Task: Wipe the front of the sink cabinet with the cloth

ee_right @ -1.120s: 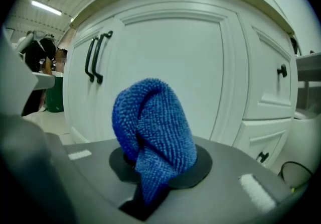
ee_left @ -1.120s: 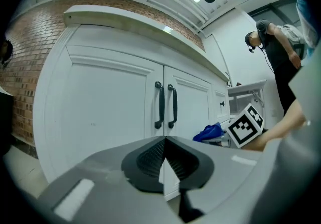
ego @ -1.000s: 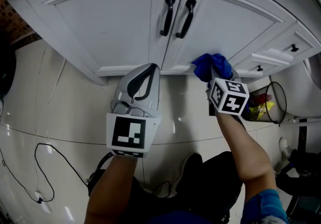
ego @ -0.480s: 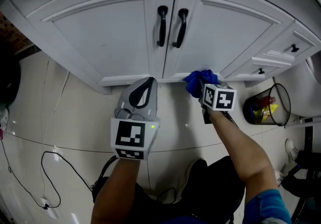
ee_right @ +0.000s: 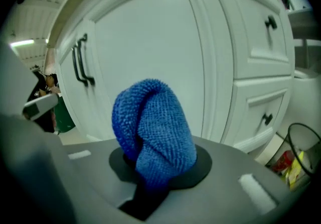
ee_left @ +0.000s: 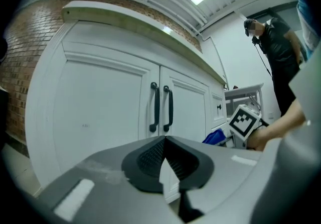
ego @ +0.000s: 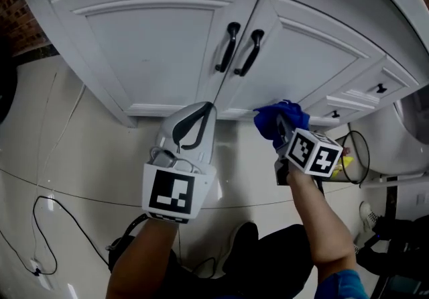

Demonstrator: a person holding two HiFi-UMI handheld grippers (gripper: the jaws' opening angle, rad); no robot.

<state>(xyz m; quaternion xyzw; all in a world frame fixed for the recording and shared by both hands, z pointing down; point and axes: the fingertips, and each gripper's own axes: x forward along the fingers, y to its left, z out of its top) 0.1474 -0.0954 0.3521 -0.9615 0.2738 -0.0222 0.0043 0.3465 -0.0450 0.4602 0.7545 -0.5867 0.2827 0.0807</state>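
gripping: the right gripper (ee_right: 156,170) has its jaws clamped on the cloth (ee_right: 153,125), a bunched blue wad that bulges out past the tips.
cloth place: in the head view it sits at the lower rail of the right door (ego: 305,63) of the cabinet (ego: 154,49), just right of the door seam; whether it presses on the door cannot be told.
left gripper (ego: 201,110): jaws together with nothing between them, tips pointing at the bottom of the seam, near the cabinet.
handles (ego: 231,46): two black bars side by side at the seam, above both grippers.
drawers (ego: 375,86): right of the doors, with small black knobs.
bin (ego: 358,150): wire, on the floor (ego: 74,150) just right of the right gripper.
cable (ego: 47,224): black, lying loose on the floor at the left.
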